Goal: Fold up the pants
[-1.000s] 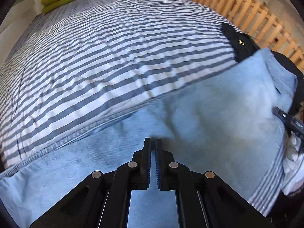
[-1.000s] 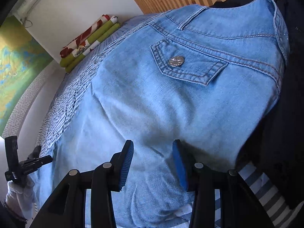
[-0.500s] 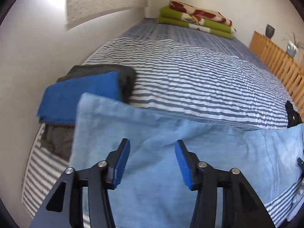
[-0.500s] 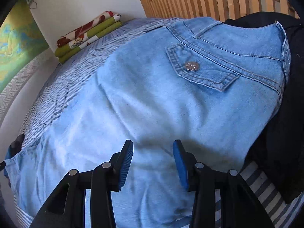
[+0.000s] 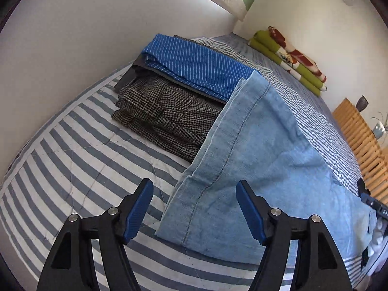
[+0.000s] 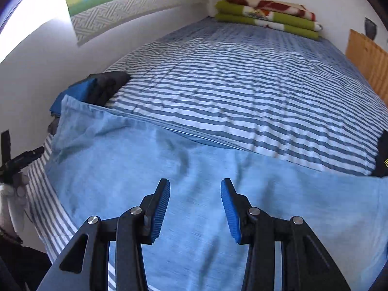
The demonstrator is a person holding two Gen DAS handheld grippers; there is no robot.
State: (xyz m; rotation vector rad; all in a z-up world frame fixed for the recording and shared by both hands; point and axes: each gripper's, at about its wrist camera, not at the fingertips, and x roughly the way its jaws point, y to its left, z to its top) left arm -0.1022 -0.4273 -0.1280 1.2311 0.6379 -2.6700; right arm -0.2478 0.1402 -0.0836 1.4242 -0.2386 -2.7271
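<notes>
Now the light-blue jeans (image 5: 262, 150) lie flat across the striped bedspread (image 5: 80, 160), their hemmed leg ends toward 11 o'clock in the left wrist view, resting against a folded houndstooth garment (image 5: 165, 118) under a blue pinstriped one (image 5: 194, 65). Spread wide with nothing between its pads, the left gripper (image 5: 195, 212) hovers over the hem; likewise wide and empty, the right gripper (image 6: 195, 212) hangs above the denim.
</notes>
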